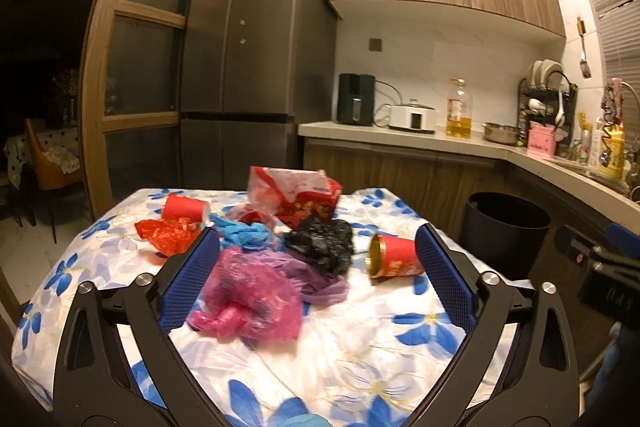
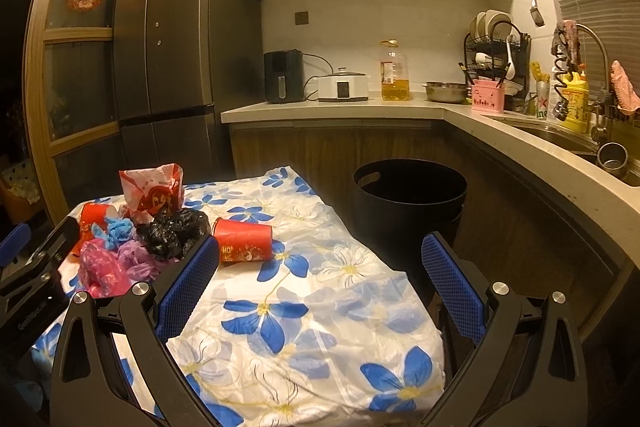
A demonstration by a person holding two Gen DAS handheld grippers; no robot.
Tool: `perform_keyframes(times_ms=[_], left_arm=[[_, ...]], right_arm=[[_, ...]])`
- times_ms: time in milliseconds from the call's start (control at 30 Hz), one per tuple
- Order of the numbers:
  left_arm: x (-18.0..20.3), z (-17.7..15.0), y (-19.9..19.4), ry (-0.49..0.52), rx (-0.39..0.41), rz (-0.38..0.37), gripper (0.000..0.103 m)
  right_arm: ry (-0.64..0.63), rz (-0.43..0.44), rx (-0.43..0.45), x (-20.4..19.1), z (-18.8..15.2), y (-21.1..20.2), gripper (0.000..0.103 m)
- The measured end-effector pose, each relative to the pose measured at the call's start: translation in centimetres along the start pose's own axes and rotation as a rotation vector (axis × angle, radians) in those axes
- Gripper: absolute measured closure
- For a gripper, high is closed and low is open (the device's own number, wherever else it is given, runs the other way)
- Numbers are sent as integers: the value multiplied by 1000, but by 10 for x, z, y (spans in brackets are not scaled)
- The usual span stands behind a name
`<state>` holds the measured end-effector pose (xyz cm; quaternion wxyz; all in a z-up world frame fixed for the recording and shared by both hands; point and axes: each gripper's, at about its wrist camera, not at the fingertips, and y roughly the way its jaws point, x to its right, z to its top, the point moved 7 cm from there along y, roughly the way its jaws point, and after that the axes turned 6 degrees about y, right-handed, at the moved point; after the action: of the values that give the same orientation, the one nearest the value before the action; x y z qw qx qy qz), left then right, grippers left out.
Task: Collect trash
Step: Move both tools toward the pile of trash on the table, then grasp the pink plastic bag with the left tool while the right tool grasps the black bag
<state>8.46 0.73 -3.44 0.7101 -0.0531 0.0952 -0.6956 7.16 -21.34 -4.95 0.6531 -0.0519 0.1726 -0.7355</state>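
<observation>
- Trash lies in a loose heap on the surface (image 1: 360,367), which is covered with a white cloth printed with blue flowers.
- The left gripper (image 1: 316,267) hangs above the near part of the heap; its blue fingers (image 1: 188,283) are spread wide and grasp nothing.
- Between these fingers, in the left wrist view, lies a crumpled pink bag (image 1: 252,299), and just behind it a purple bag (image 1: 316,279) and a black bag (image 1: 320,243).
- A red paper cup (image 1: 394,259) lies on its side close to the right finger of the left gripper, with its gold inside turned toward the heap.
- Farther back are a blue bag (image 1: 244,233), a red bag (image 1: 168,233), a second red cup (image 1: 186,207) also on its side, and a red and white snack bag (image 1: 296,195) that stands up behind the others.
- The right gripper (image 2: 320,275) is over the bare cloth to the right of the heap; its fingers (image 2: 454,287) are also released and hold nothing.
- In the right wrist view the red paper cup (image 2: 242,241) lies just beyond the left finger of this gripper.
- A black bin (image 2: 408,203) stands on the floor beyond the right edge of the surface, in front of the kitchen counter (image 2: 520,143).
- A fridge (image 1: 248,67) stands behind the surface.
</observation>
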Motion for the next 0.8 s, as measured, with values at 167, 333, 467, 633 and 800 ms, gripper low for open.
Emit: perform_keyframes(times_ms=[167,333,467,633,800], left_arm=[[-25,-17,24,-72,-20,17,18],[-34,-36,52,-98,-48,15,19],[-35,-54,80,-91,-108,29,38],[-44,-76,103,-102,-195,50,70],[-45,-89,108,-108,-231,0,101]], right_arm=[[-30,35,-36,-11,-10,30,10],[-52,91,-53,-29,-19,56,11],[-68,135,-60,-44,-26,73,12],[-87,188,-67,-60,-30,87,22],[-102,240,-89,-80,-36,102,28]])
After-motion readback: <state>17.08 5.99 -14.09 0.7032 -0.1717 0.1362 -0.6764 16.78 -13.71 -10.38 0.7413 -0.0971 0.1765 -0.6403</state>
